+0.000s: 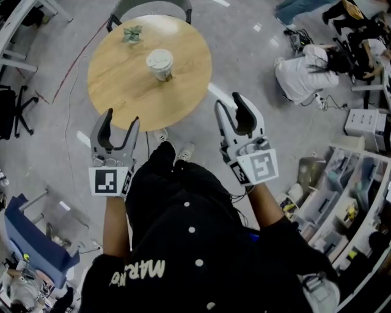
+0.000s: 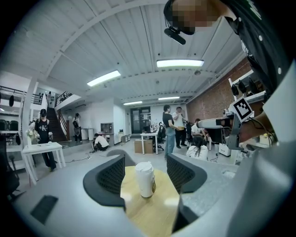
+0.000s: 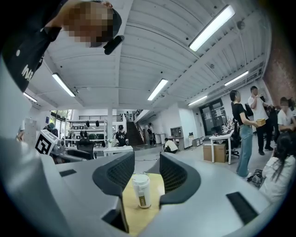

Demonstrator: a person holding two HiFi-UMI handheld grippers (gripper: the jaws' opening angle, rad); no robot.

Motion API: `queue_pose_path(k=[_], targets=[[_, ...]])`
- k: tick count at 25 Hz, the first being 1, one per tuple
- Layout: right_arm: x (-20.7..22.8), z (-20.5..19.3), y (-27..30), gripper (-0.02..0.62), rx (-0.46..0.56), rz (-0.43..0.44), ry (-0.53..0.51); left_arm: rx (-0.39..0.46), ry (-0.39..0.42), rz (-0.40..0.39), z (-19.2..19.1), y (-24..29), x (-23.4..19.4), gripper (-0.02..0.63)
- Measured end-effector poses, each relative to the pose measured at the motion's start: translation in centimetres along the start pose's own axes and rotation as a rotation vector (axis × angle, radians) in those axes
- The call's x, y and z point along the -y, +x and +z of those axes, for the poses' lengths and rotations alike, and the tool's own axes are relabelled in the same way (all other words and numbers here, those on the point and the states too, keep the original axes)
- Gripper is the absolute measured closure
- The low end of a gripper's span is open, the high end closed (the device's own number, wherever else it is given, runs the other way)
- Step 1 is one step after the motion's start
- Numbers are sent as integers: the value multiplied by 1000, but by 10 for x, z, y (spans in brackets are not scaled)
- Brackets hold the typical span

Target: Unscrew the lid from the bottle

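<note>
A person in a black top [image 1: 183,244] stood over a round wooden tabletop [image 1: 116,92], holding a two-jaw gripper in each hand short of its near edge. The left gripper [image 1: 122,119] was held over the floor just shy of the tabletop's rim. Its jaws stood fairly wide apart, with nothing between the pads. The right gripper [image 1: 229,102] hung off the tabletop's right side, with its jaws set narrower but also apart and gripping nothing. The person's shoes [image 1: 183,150] showed on the grey floor between the two grippers.

Beyond them, a white bottle [image 1: 160,65] stood upright near the middle of the tabletop, well clear of both grippers, with its white lid [image 1: 159,58] on top. In the left gripper view the bottle [image 2: 145,180] appeared framed in the gap of the left gripper [image 2: 145,167], standing farther off on the wood and touching neither pad. The right gripper view showed the same: the bottle [image 3: 141,190] stood ahead of the right gripper [image 3: 147,167], with a dark label on its lower side.

Farther back, a small green crumpled object [image 1: 132,33] lay near the tabletop's far edge, and a grey chair [image 1: 149,7] stood behind it. Across the open floor to the right, a person in white [image 1: 302,73] crouched low.
</note>
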State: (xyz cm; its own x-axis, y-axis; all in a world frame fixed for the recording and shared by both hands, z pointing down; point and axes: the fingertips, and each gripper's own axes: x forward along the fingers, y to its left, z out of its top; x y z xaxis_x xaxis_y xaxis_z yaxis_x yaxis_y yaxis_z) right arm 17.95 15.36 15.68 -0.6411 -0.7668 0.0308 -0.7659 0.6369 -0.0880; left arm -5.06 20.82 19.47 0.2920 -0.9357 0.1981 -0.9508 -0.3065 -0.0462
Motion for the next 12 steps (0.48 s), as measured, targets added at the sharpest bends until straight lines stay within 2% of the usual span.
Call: queue_pose_path(k=[6,12], targets=[[-2,-1,37,433,-27,4,-21,-16,-2,-86,-14,32,-21,330],[-9,-7,89,433,-72,28,-29,-96,25,-224,-38,70,-42,322]])
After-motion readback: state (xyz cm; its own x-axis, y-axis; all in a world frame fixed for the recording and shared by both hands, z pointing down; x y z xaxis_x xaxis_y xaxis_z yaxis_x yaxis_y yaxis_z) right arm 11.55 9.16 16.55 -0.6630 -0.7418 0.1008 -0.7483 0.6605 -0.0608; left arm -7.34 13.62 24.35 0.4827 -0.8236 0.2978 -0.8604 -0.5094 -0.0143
